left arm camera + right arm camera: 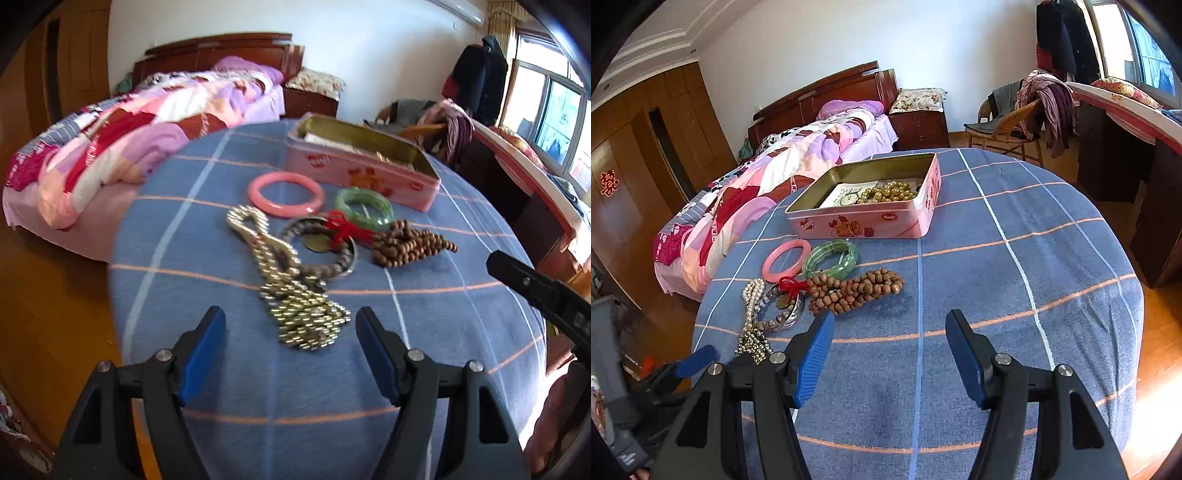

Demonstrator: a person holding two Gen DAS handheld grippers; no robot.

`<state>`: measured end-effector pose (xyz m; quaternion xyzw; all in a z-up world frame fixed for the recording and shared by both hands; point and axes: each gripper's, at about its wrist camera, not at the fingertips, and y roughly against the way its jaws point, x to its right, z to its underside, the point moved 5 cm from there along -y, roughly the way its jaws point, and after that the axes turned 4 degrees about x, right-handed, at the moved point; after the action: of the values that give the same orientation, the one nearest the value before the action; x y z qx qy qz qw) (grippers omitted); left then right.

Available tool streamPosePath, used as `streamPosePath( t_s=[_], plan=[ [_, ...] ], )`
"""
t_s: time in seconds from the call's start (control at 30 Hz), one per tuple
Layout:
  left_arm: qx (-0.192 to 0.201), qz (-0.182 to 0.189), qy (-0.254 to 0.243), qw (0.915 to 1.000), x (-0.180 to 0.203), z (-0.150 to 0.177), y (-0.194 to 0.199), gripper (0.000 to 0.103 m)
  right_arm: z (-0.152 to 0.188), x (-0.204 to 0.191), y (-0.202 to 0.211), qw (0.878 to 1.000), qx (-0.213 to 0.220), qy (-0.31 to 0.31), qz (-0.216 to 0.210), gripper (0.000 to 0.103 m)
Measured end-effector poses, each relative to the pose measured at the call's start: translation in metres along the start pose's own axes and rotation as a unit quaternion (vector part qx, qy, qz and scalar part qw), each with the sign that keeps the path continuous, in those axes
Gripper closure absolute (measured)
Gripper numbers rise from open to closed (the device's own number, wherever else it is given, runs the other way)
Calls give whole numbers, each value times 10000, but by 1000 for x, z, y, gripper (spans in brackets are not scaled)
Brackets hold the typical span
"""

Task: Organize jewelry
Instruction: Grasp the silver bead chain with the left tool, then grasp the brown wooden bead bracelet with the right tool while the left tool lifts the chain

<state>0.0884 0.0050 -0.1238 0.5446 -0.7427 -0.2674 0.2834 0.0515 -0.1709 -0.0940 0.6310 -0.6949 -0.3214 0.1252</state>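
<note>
A pink tin box [362, 173] [871, 221] stands open at the back of the blue checked table; it holds gold beads [886, 192] and a watch. In front lie a pink bangle [285, 193] [786, 258], a green bangle [364, 205] [831, 258], brown wooden beads [410, 243] [855, 290], a dark braided ring with a red knot [325, 240] [783, 306] and a silver bead chain [291, 291] [753, 325]. My left gripper [290, 354] is open, just short of the chain's near end. My right gripper [890, 354] is open and empty over bare cloth, near the wooden beads.
The round table [1015, 277] drops off at its edges. A bed with a pink quilt [768, 184] lies to the left. A wicker chair with clothes [1023, 118] and a dark desk [1115, 155] stand at the right. The right gripper's tip shows in the left wrist view [517, 277].
</note>
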Motion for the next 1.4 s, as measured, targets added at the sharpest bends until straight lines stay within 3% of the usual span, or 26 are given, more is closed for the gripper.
streamPosePath(
  t_s=[0.07,0.1,0.2,0.3,0.43,0.6,0.8,0.97,1.03,1.13,1.23,1.27,1.3,1.33,1.37,1.4],
  plan=[
    [49,48,-119,9999,6,-1,-3,33,0,-2,1,10000,12,52,4,40],
    [-44,178,-111,9998,9,0,-7,47,0,-2,1,10000,26,72,6,40],
    [24,25,-286,9996,9,2,-12,73,0,-3,2,10000,27,79,-6,40],
    [-14,256,-212,9994,4,4,-10,85,1,-3,0,10000,1,46,-13,40],
    [-7,693,-10,9976,-3,6,-1,88,1,-3,0,10000,16,86,3,40],
    [492,1139,-82,9922,3,-8,33,88,-3,-1,-3,9998,71,207,-19,40],
    [1033,1488,-48,9834,10,-40,66,88,-20,-18,-32,9969,-105,663,-410,40],
    [1144,1394,-50,9836,6,-50,69,88,-23,-43,-80,9857,-729,1230,-891,40],
    [1073,1311,-75,9855,5,-49,64,88,-16,-47,-98,9808,-1040,1377,-910,40],
    [975,1125,-160,9887,2,-45,56,88,-9,-54,-100,9741,-1059,1810,-846,37],
    [855,1106,-118,9901,-1,-43,49,88,5,-61,-99,9593,-1122,2524,-594,37],
    [860,1080,-127,9903,-2,-42,49,88,7,-61,-97,9554,-1128,2682,-508,39],
    [873,1060,-147,9904,-3,-41,50,88,11,-61,-94,9507,-1059,2884,-422,51],
    [882,1027,-166,9907,-4,-41,50,88,12,-60,-91,9504,-1027,2904,-421,66],
    [876,1018,-155,9908,-5,-41,50,88,9,-55,-88,9503,-1007,2933,-278,88],
    [872,1026,-132,9908,-6,-40,51,88,7,-50,-87,9517,-1015,2891,-184,88]
  ],
)
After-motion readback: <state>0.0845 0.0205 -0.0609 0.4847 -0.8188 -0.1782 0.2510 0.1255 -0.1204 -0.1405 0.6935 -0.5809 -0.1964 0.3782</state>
